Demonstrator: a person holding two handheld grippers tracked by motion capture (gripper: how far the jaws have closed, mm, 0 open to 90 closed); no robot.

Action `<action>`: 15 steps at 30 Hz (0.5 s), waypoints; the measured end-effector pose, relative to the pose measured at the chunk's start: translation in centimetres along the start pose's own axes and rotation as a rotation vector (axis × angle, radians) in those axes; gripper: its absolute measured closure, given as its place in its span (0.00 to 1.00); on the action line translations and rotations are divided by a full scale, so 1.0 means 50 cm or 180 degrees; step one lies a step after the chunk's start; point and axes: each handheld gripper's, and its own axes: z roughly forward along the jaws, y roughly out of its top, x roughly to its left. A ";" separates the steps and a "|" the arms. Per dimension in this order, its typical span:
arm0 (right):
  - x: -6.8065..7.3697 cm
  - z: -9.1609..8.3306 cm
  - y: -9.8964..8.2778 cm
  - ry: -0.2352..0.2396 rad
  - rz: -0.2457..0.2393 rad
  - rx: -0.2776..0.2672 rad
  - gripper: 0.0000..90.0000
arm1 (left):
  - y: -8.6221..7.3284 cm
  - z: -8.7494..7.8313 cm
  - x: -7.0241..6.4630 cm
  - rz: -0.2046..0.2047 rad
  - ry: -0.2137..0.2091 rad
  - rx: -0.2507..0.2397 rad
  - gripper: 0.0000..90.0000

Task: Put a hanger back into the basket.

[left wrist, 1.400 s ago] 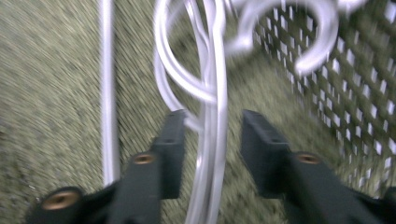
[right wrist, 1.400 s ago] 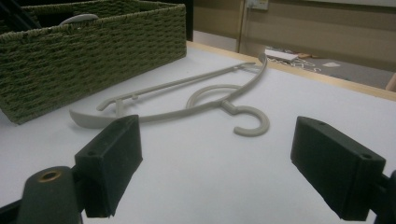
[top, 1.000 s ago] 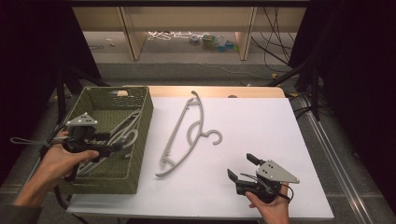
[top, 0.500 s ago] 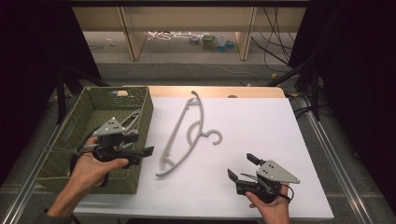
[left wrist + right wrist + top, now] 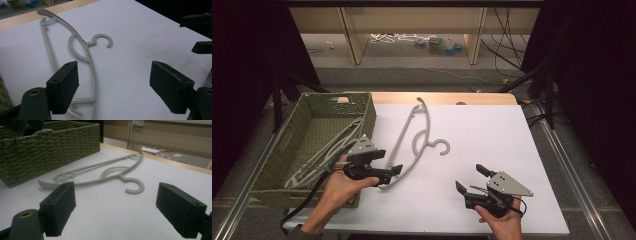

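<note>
Hanger: the grey plastic hanger (image 5: 412,142) lies flat on the white table (image 5: 492,145), just right of the basket; its hook curls toward the table's middle and one end points to the far edge.
My left hand-held gripper (image 5: 384,172): I hold it low over the near end of the hanger, just past the basket's right wall. Its jaws have just been opening and now stand wide. In the left gripper view the hanger's curved arm runs up between the two black pads (image 5: 63,87), close to the left one, but neither pad presses on it.
My right hand-held gripper (image 5: 469,181): it sits near the front edge of the table, well apart from the hanger, jaws wide with nothing between them. In the right gripper view the hanger lies farther off, its hook nearest to me.
Basket: the green woven basket (image 5: 294,135) stands at the left edge of the table. More grey hangers (image 5: 324,155) lie inside it, slanting across the bottom.
Contact: I cannot tell whether my left hand-held gripper touches the hanger's end.
</note>
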 end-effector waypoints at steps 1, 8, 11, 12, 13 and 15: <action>0.000 0.000 0.000 -0.0002 0.0013 0.0000 0.19 | -0.003 0.008 -0.002 0.0016 -0.0014 0.0026 0.26; -0.003 -0.005 0.001 -0.0020 0.0015 0.0058 0.19 | -0.010 0.044 0.000 0.0288 -0.0030 0.0131 0.25; -0.003 -0.004 0.000 -0.0026 0.0031 0.0086 0.19 | -0.016 0.054 -0.023 -0.0163 -0.0002 0.0024 0.25; -0.003 -0.004 0.000 -0.0024 0.0029 0.0079 0.19 | -0.012 0.058 -0.012 0.0065 -0.0080 0.0043 0.25; -0.003 -0.004 0.001 -0.0018 0.0030 0.0078 0.19 | -0.015 0.059 -0.019 -0.0077 -0.0096 0.0073 0.25; -0.004 -0.005 0.000 -0.0028 0.0029 0.0080 0.19 | -0.018 0.066 -0.024 -0.0177 -0.0076 0.0033 0.24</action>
